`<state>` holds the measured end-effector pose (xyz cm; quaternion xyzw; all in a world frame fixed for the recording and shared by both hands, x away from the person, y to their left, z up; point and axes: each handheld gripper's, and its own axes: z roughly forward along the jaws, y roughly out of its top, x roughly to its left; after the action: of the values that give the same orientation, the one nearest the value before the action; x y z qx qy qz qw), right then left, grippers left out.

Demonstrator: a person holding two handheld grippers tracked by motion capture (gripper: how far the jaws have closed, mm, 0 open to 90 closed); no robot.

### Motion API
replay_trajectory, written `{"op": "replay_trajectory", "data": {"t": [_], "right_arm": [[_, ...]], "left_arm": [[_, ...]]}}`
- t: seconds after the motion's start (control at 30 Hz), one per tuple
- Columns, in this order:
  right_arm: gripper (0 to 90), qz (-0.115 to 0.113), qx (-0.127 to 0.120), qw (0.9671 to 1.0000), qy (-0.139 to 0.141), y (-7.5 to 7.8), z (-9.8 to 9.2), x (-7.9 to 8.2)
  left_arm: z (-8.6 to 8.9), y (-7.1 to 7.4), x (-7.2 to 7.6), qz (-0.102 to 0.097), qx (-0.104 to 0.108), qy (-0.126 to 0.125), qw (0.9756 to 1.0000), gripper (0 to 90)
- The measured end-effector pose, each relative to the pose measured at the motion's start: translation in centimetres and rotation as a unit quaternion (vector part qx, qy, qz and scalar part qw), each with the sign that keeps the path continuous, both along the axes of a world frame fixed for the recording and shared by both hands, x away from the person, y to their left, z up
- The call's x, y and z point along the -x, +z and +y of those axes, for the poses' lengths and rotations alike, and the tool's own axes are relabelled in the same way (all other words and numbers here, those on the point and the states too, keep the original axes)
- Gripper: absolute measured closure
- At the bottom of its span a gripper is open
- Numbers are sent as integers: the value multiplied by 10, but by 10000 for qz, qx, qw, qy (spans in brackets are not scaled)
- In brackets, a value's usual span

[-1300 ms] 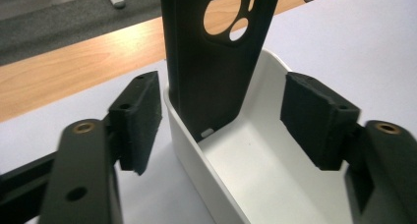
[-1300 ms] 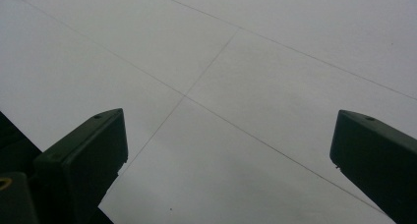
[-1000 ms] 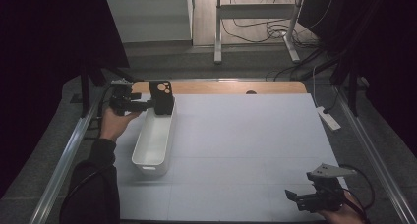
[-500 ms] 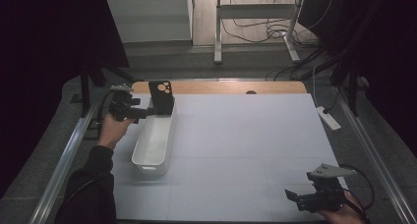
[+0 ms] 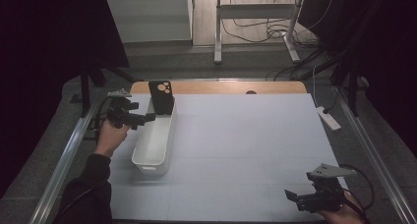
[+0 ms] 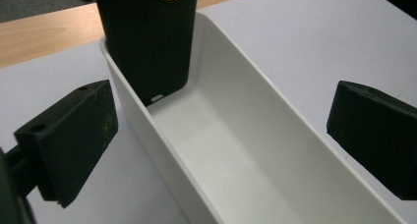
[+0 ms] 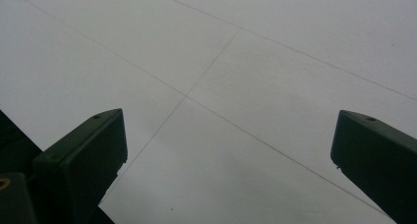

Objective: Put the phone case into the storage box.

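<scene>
While my right gripper (image 5: 295,200) rests at the near right corner of the pale grey table mat (image 5: 255,145), its two black jaws stand wide apart with nothing between them, and the right gripper view looks past them onto bare mat crossed by thin seams. Farther up the left side, I hold the left gripper (image 5: 147,118) level, just beside the long white plastic bin (image 5: 153,144), which lies lengthwise on the mat. Its jaws have just been opening and now gape wide; in the left gripper view the bin's near wall and hollow (image 6: 236,150) sit between the pads (image 6: 74,135), which touch neither the bin nor anything else. At the bin's far end stands the black phone case with round camera cut-outs (image 5: 161,97), upright and leaning against the end wall, its lower edge down on the bin floor (image 6: 147,42), free of both grippers. Beyond the mat runs a strip of bare wooden tabletop (image 5: 221,87), and behind it a floor strewn with dark cables (image 5: 255,30).
</scene>
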<state>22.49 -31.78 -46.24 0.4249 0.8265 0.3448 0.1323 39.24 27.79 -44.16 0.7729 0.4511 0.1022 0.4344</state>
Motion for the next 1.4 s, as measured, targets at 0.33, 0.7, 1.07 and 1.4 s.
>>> {"op": "replay_trajectory", "data": {"t": [0.33,0.7,1.07,1.4], "right_arm": [[7,-15,8,10000,-3,0,0,0],[5,-37,-4,10000,-11,0,0,0],[5,-41,1,10000,-4,0,0,1],[4,-38,-5,10000,-11,0,0,1]], "left_arm": [[-5,1,15,-81,-67,-192,9998,0],[-10,2,33,-236,-12,-422,9988,0],[-12,1,53,-384,166,-543,9976,0],[-14,-1,76,-335,-54,-406,9986,0]]}}
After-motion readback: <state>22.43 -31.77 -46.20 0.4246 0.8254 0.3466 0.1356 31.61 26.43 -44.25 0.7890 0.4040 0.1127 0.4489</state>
